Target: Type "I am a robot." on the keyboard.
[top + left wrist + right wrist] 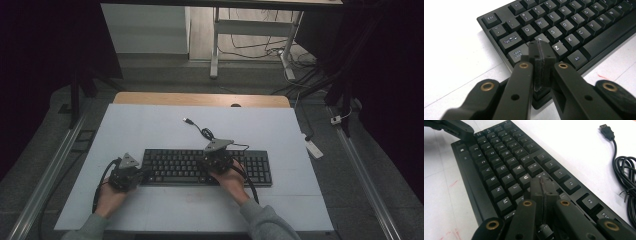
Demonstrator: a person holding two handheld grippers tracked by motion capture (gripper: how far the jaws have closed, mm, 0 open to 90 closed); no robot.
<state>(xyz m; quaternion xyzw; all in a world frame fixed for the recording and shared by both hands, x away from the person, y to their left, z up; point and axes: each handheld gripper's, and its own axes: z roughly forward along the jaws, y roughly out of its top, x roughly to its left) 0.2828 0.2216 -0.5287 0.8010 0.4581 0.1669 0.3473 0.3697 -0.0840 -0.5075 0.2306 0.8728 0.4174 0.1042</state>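
High view: we note black keyboard (pixel 207 167) lying flat on white table sheet (pixel 150 130), near front edge. Left gripper (pixel 142 173) at keyboard's left end; right gripper (pixel 216 161) over its middle keys. Coiled cable (pixel 206 133) with USB plug (pixel 187 120) just behind keyboard, apart from grippers.

Left gripper view: we find jaws pressed together, nothing between, tips (pixel 541 51) over A key region.

Right gripper view: jaws likewise closed and empty, tips (pixel 543 185) above keys near U; cable coil at right, clear of the path.
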